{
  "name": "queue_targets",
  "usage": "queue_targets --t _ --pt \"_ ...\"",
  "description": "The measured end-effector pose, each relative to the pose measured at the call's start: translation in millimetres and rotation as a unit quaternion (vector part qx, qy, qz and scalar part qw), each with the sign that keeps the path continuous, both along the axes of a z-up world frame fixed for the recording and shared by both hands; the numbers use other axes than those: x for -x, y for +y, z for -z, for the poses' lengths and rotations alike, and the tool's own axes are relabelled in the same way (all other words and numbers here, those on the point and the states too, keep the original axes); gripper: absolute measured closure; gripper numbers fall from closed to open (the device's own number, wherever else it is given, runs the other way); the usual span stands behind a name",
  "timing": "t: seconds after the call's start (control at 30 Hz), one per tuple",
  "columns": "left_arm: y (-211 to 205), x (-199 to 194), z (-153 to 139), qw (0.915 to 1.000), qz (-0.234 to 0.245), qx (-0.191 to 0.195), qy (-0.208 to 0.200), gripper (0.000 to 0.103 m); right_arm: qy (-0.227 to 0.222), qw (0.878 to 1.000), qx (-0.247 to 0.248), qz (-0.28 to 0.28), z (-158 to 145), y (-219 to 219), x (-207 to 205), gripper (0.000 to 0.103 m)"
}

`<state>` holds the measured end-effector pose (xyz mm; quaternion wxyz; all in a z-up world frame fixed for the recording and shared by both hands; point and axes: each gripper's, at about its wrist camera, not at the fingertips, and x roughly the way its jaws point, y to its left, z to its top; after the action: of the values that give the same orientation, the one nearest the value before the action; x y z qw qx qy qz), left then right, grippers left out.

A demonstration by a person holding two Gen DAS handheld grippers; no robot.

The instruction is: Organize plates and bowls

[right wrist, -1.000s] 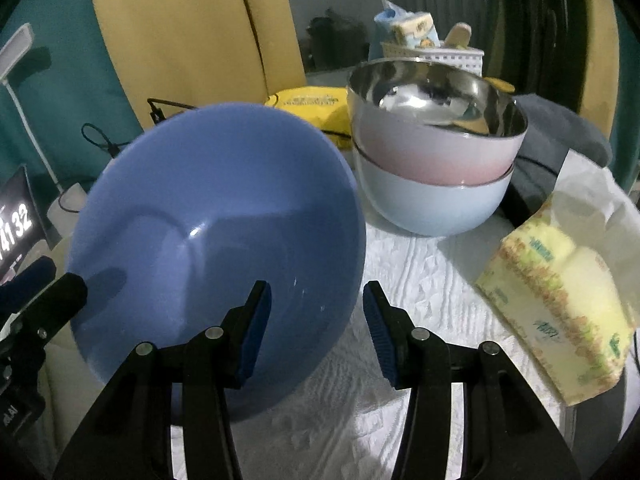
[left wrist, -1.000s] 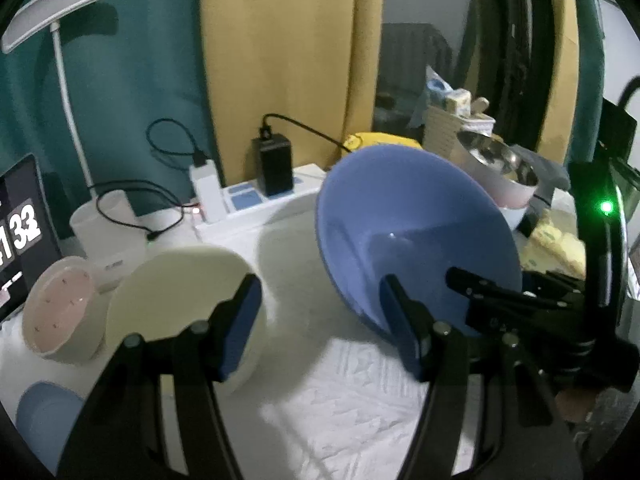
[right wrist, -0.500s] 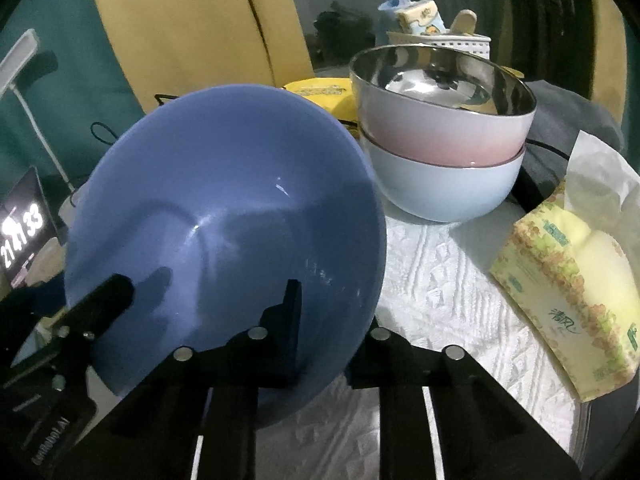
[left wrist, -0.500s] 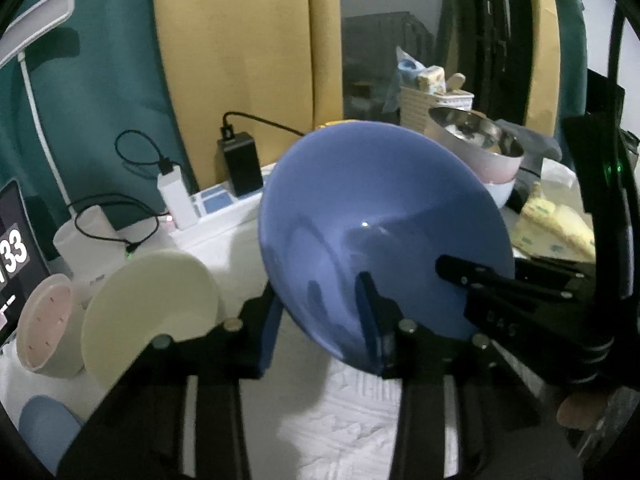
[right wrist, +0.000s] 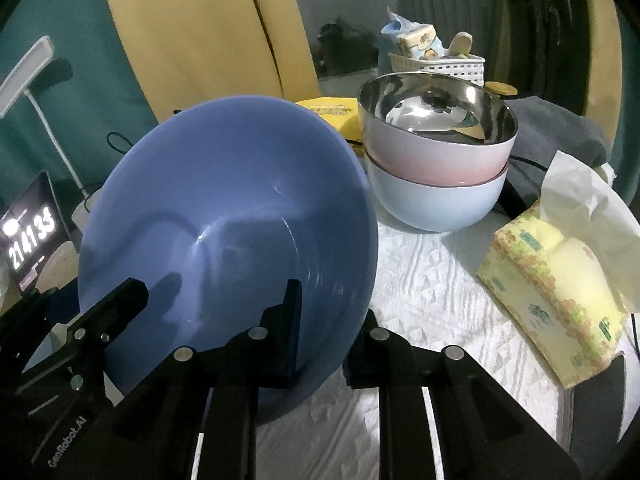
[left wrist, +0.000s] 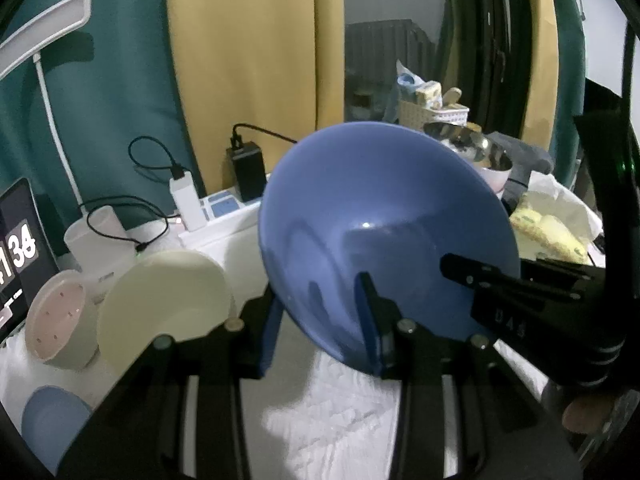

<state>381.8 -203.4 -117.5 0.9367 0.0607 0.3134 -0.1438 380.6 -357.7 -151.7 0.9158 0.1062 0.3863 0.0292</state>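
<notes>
A large blue bowl (left wrist: 384,224) is held tilted above the white tablecloth by both grippers at once. My left gripper (left wrist: 320,328) is shut on its near left rim. My right gripper (right wrist: 324,336) is shut on its near right rim; the bowl (right wrist: 224,216) fills the left of that view. A pink steel-lined bowl (right wrist: 436,140) sits stacked in a pale blue bowl (right wrist: 436,204) behind it. A cream plate (left wrist: 164,296), a pink-lined small bowl (left wrist: 56,316) and a small blue dish (left wrist: 52,424) lie at the left.
A tissue pack (right wrist: 560,284) lies at the right. A power strip with chargers (left wrist: 216,208), a white cup (left wrist: 96,236), a clock screen (left wrist: 20,248) and a lamp (left wrist: 44,64) stand at the back left. A white basket (right wrist: 436,64) stands behind the stacked bowls.
Both grippers have shut on the blue bowl's rim; a second ago their jaws stood open around it. The bowl has risen and tilted more upright.
</notes>
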Motion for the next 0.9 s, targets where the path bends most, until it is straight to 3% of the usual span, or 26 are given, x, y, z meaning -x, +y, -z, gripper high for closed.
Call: queue_targets --t 0.9 --pt "39.5 64.1 -25.4 0.9997 -0.01 0.02 -0.007 0.066 -0.017 1.0 0.005 -0.009 -40.6 32.7 60.5 0.083"
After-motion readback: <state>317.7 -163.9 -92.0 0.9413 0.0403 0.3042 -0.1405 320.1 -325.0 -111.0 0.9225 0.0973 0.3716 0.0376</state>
